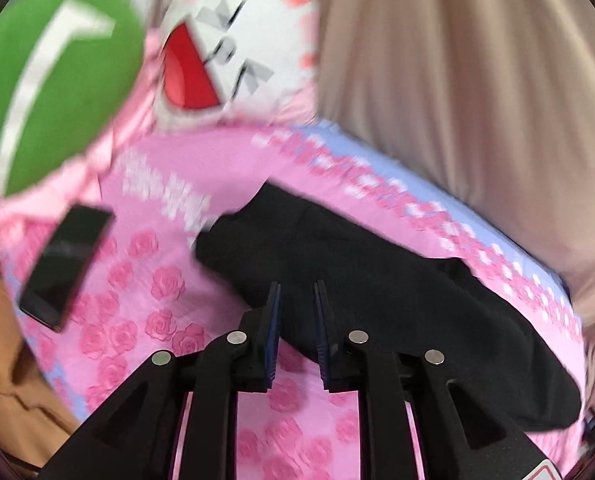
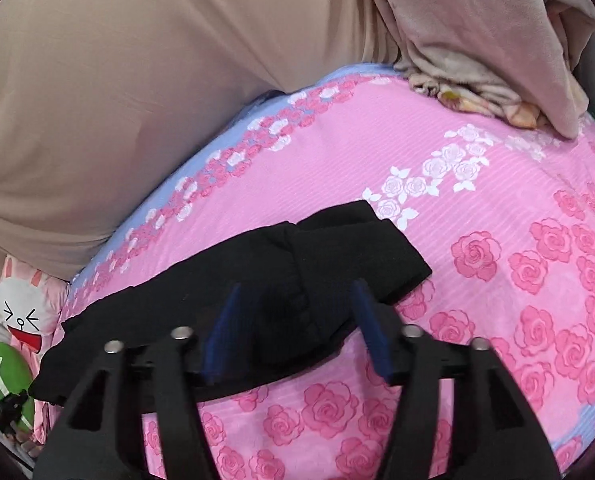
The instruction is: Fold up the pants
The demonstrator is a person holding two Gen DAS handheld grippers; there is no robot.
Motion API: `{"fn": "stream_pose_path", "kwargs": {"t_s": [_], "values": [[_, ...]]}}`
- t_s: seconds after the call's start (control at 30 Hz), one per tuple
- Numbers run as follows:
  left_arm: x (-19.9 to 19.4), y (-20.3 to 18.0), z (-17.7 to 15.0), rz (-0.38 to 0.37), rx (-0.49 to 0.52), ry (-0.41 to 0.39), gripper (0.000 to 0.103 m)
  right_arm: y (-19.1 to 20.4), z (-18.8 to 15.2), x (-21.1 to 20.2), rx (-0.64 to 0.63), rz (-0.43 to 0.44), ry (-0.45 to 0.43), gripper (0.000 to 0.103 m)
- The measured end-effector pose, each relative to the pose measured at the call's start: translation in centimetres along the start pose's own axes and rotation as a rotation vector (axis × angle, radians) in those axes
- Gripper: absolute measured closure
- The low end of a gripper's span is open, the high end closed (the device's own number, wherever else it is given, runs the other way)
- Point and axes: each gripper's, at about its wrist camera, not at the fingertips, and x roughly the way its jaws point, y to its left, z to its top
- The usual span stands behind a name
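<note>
The pants (image 2: 257, 280) are black, of a matte, slightly napped cloth, and lie as a long band on the pink rose-print sheet (image 2: 497, 208), running slantwise roughly parallel to the sheet's blue border. In the right wrist view one end is doubled back over the band, making a thicker, squarish flap with a stitched seam down its middle; the rest of the band trails off flat toward the plush (image 2: 17, 312) at the sheet's left corner. The right gripper (image 2: 295, 300) is over this folded end, its blue-padded fingers wide apart on either side of the seam, holding nothing. In the blurred left wrist view the pants (image 1: 377, 280) show as a dark, softly creased strip; the left gripper (image 1: 297, 304) is at their near edge, fingers a little apart, with cloth seen in the gap, though I cannot tell if they touch it. A phone (image 1: 65, 264) lies on the sheet left of the pants, well apart.
</note>
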Motion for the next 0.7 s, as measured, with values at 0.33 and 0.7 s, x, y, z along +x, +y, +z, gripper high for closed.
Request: {"fn": "stream_pose_path", "kwargs": {"t_s": [0.33, 0.7], "values": [[2.3, -18.1, -7.5, -0.199, 0.409, 0.054, 0.041, -0.9, -0.3, 4.3, -0.02, -0.046, 0.081, 0.052], [7.9, -19.1, -11.8, -0.198, 0.422, 0.211, 0.041, 1.3, 2.2, 2.3, -0.284, -0.216, -0.035, 0.095]]}}
